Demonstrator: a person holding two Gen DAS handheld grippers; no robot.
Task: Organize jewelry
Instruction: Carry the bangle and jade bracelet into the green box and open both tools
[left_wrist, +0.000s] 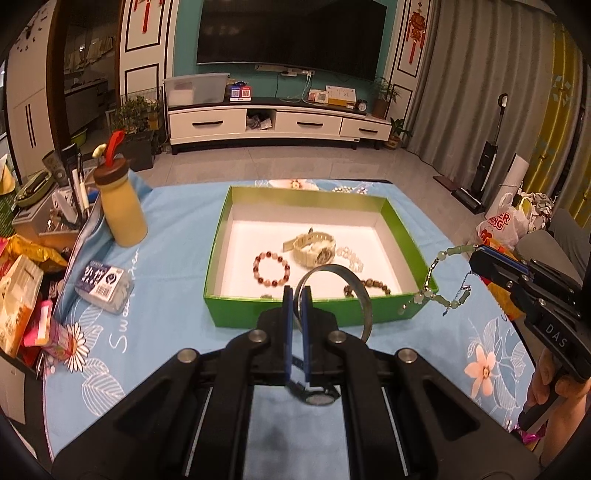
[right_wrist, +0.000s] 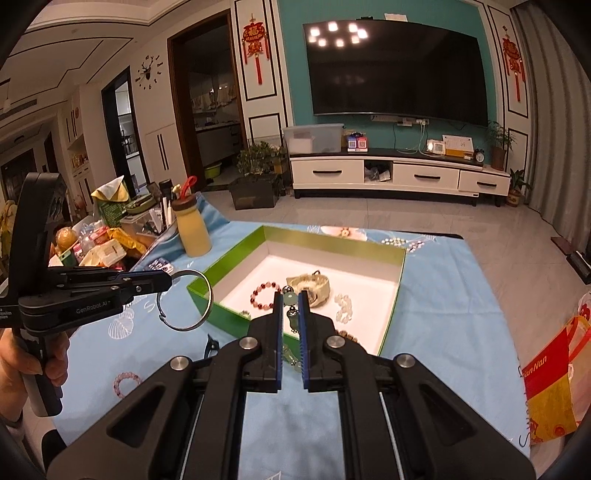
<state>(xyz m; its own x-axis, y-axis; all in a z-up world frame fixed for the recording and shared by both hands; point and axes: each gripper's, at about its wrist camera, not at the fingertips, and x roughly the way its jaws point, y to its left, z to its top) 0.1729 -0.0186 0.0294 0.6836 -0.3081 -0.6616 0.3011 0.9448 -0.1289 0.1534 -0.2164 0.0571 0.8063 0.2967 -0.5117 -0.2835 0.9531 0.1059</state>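
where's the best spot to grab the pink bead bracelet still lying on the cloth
Pinch across one bead of the pink bead bracelet, coming straight down from above. It lies flat on the blue tablecloth as an open loop, so one finger can drop inside the ring and the other outside, probably at its nearer arc.

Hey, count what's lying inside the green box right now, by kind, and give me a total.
Bead bracelets: 3: red bracelet, clear bracelet, brown bracelet
Watches: 1: cream watch
Total: 4 in the green box; a small piece at its near wall is too hidden to name.
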